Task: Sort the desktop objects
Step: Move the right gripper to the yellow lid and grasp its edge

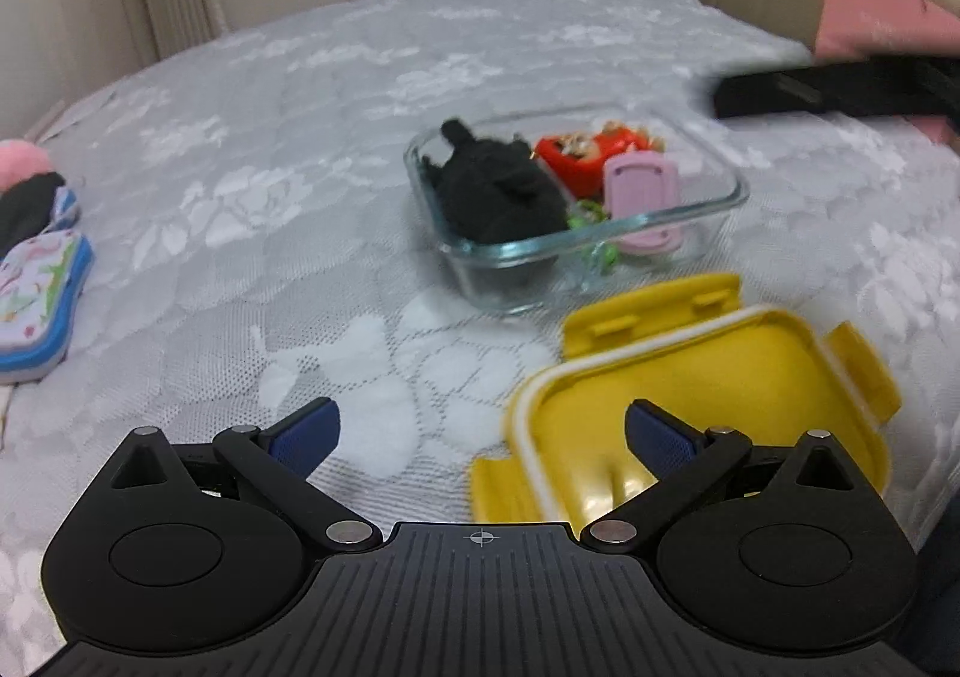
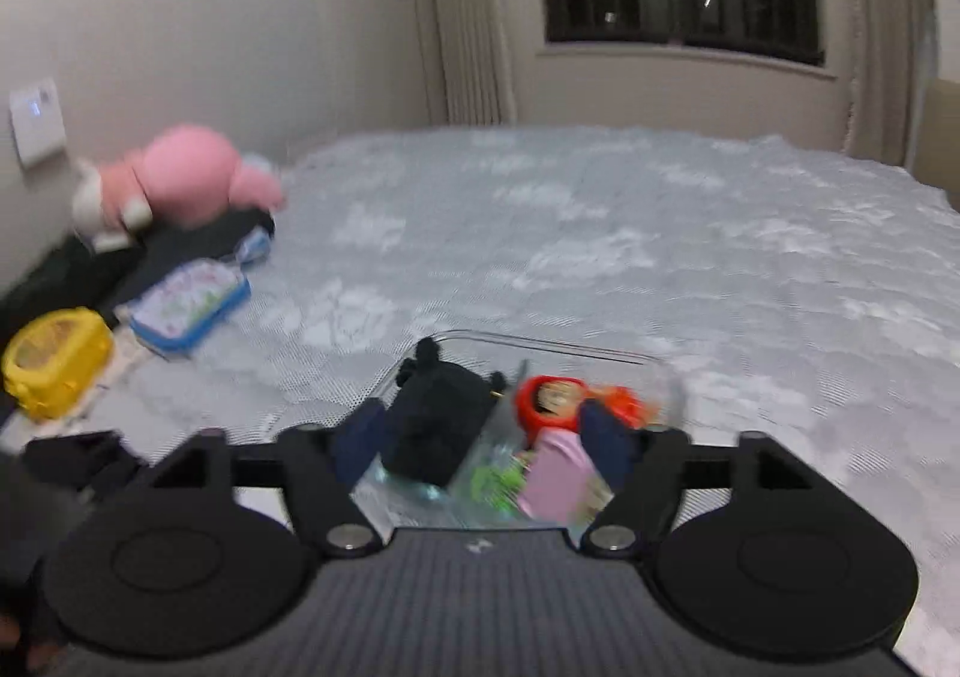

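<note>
Glass container [image 1: 708, 209] is the landmark, sitting on the bed [image 1: 300, 107] with its white lace cover. Left wrist view: inside the container are a black plush [image 1: 498, 191], a red toy [image 1: 585, 155], a pink case [image 1: 639, 185] and something small and green [image 1: 591, 215]. Yellow lid [image 1: 690, 395] lies upside down just in front of the container, apart from it. Left gripper [image 1: 480, 437] hangs over the bed nearer than the lid, fingers [image 1: 306, 431] spread wide, nothing between them; one finger overlaps the lid in the picture, contact unclear. Right gripper [image 1: 828, 92] shows as a dark blur behind and to the right of the container. Flamingo-print pouch [image 1: 42, 299] lies well off to the left.

Right wrist view, blurred: right gripper [image 2: 486, 437] is directly above the container [image 2: 600, 350], fingers [image 2: 606, 437] wide apart, gripping nothing, the contents visible between them. Pink plush [image 2: 180, 179] and yellow box [image 2: 57, 371] are far left of the container.
</note>
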